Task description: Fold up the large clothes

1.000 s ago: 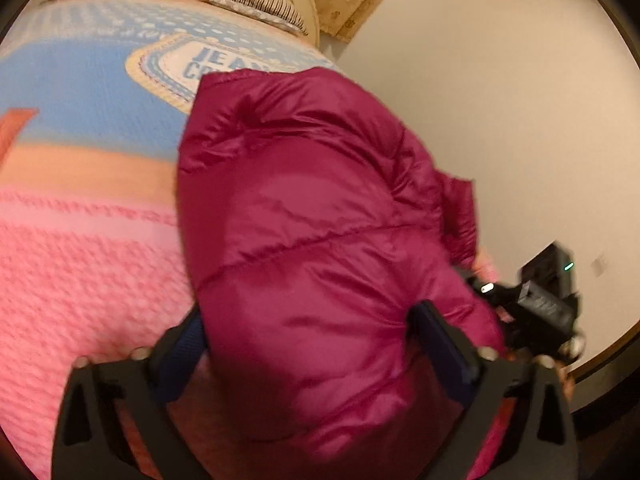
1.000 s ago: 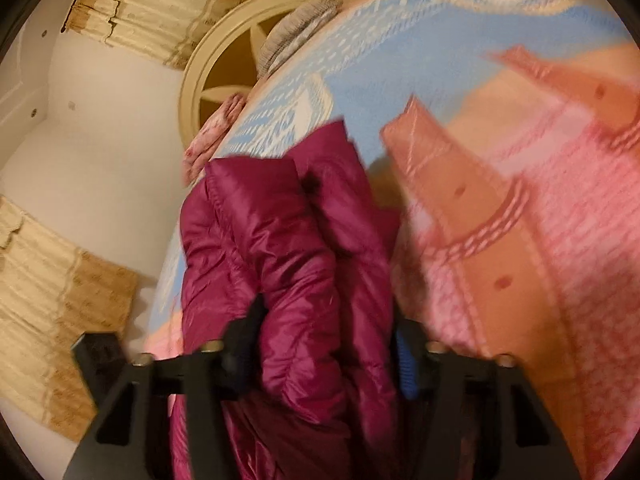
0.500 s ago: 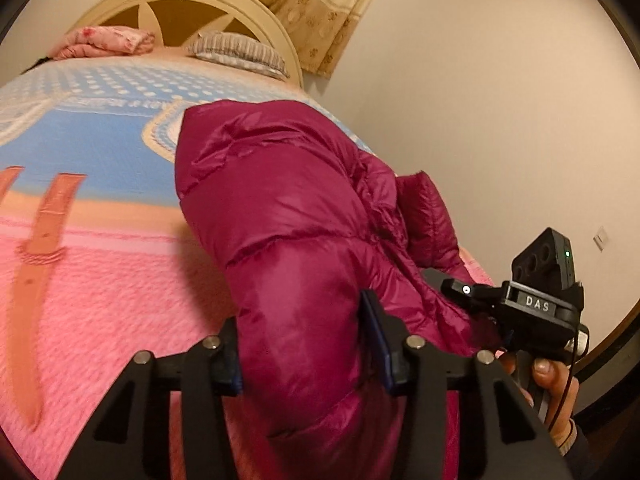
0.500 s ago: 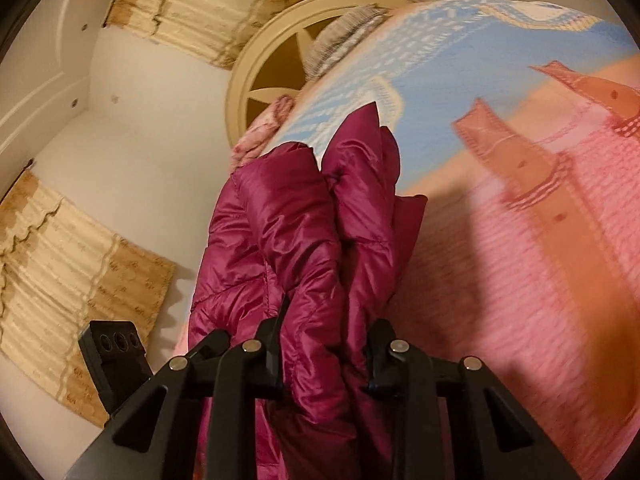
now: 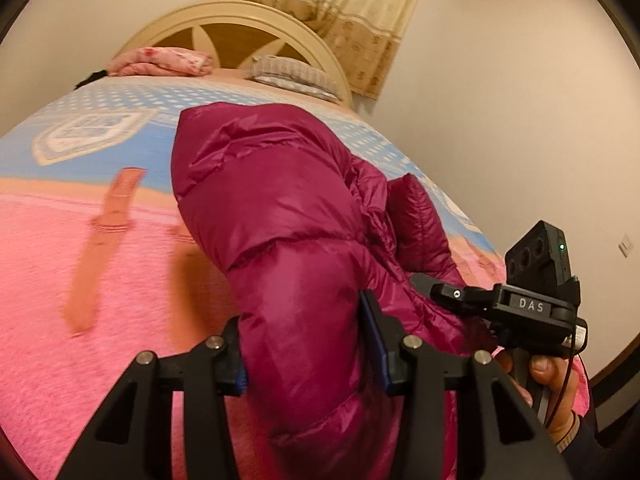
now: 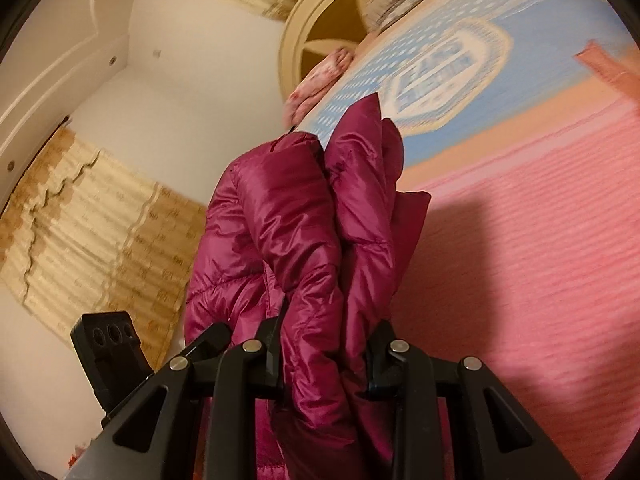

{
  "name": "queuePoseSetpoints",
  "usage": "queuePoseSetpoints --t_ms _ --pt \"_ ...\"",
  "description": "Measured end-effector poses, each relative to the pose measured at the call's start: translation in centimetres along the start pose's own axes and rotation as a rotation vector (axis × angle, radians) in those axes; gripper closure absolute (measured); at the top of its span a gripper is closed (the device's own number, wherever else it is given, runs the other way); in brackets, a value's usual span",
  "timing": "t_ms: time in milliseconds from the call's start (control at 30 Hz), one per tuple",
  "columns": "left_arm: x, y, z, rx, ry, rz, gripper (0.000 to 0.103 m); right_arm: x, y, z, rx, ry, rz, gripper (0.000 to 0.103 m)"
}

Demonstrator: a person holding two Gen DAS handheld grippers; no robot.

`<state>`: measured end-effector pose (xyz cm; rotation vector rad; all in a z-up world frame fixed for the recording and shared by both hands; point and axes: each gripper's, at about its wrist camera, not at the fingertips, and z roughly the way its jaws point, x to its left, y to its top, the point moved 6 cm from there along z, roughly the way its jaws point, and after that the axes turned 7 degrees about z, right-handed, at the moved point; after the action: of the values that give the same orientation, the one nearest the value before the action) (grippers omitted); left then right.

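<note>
A magenta puffer jacket [image 5: 280, 216] hangs bunched above the pink and blue bedspread [image 5: 80, 280], lifted off it. My left gripper [image 5: 308, 344] is shut on a thick fold of the jacket, its pads pressing both sides. In the right wrist view the same jacket [image 6: 288, 240] rises between the fingers, and my right gripper [image 6: 324, 356] is shut on another padded fold. The right gripper's body [image 5: 532, 300], held by a hand [image 5: 556, 384], shows at the right of the left wrist view. The left gripper's body [image 6: 108, 344] shows at lower left of the right wrist view.
The bed's cream headboard [image 5: 248, 28] stands at the far end with a pink folded quilt [image 5: 160, 60] and a striped pillow [image 5: 292, 76]. Beige curtains [image 6: 80, 232] hang on the wall. A white wall [image 5: 520, 120] runs along the bed's right side.
Both grippers closed on folds of the jacket and rose, pulling it up and back from the bedspread. The views tilted up, showing more headboard and wall.
</note>
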<state>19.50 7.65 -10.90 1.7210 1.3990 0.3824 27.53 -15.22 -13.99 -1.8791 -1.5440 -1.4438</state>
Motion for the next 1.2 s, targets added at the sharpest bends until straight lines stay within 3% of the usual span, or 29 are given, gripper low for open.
queuePoseSetpoints --t_ms 233,1200 --pt "3.3 0.1 -1.6 -0.033 0.072 -0.034 0.056 4.0 -2.3 5.5 0.089 0.036 -0.052 0.075" --pt "13.3 -0.9 -6.2 -0.087 0.267 -0.132 0.056 11.7 -6.2 20.0 0.327 0.106 -0.147 0.075"
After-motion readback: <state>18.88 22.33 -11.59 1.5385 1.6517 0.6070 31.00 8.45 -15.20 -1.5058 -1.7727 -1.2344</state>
